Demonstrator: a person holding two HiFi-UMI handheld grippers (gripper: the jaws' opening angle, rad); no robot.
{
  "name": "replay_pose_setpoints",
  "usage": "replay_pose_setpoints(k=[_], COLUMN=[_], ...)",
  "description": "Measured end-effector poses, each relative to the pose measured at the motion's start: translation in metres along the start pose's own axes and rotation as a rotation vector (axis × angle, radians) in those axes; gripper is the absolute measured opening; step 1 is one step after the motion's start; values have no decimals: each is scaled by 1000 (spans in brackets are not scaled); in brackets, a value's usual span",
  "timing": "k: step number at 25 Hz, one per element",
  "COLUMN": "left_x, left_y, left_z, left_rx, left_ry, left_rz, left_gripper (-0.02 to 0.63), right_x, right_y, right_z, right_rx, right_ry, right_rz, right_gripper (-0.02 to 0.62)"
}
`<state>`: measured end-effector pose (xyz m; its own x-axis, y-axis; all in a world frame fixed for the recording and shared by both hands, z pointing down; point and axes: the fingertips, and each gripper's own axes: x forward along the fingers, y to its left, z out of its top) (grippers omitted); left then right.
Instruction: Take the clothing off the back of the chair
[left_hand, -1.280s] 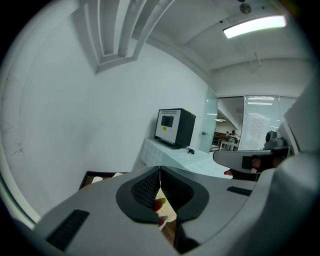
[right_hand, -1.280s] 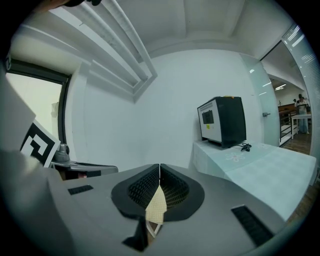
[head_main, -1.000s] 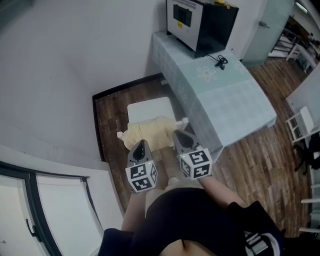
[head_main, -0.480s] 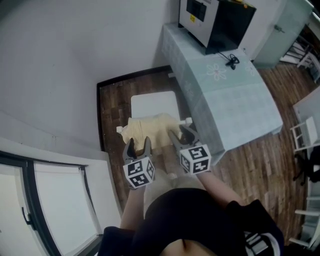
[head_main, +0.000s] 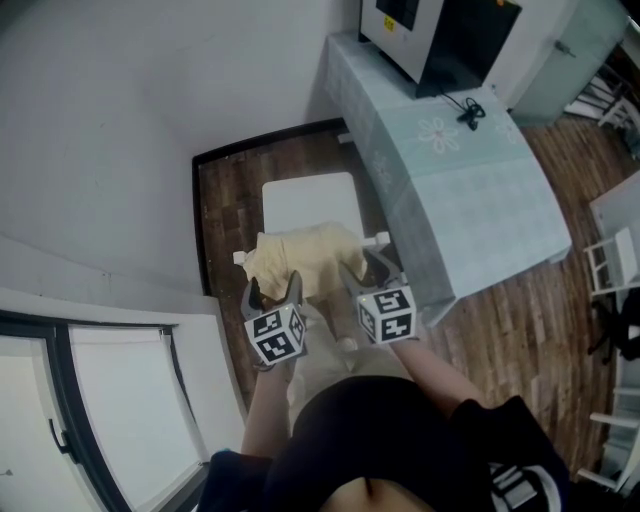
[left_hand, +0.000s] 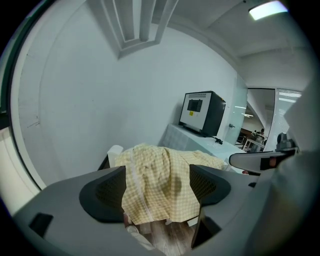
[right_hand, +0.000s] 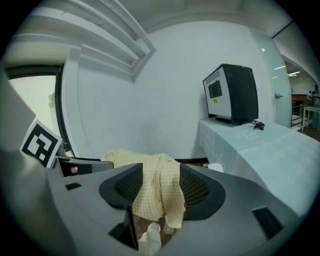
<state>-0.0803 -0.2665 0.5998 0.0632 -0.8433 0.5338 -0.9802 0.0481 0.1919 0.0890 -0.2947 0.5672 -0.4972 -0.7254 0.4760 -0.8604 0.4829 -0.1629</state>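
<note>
The left gripper is at 7 o'clock of the shirt in the head view and points a little downward. Its jaws have just been opening and now stand wide apart. The left hanging edge of the cloth shows between them, but they do not press on it. The shirt, yellow and checked, is draped over the back of the chair and hangs down on the near side, so it can be reached from behind. The right gripper is at 5 o'clock of the shirt. Its jaws have also just been opening and are released, with the right edge of the cloth between them, not gripped. I think one gripper is at each end so that the shirt lifts evenly. The tabletop is at 2 o'clock, close beside the chair.
</note>
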Motion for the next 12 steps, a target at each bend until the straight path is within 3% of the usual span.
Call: replay_pose_setpoints(k=[12], left_x=[28], left_y=[16], left_z=[-8], left_rx=[43], left_ry=[29], left_rz=[29], left_gripper=[385], right_x=[26], right_y=[-16], right_z=[-22], right_rx=[20], right_ry=[65], right_rz=[-60], right_gripper=[225])
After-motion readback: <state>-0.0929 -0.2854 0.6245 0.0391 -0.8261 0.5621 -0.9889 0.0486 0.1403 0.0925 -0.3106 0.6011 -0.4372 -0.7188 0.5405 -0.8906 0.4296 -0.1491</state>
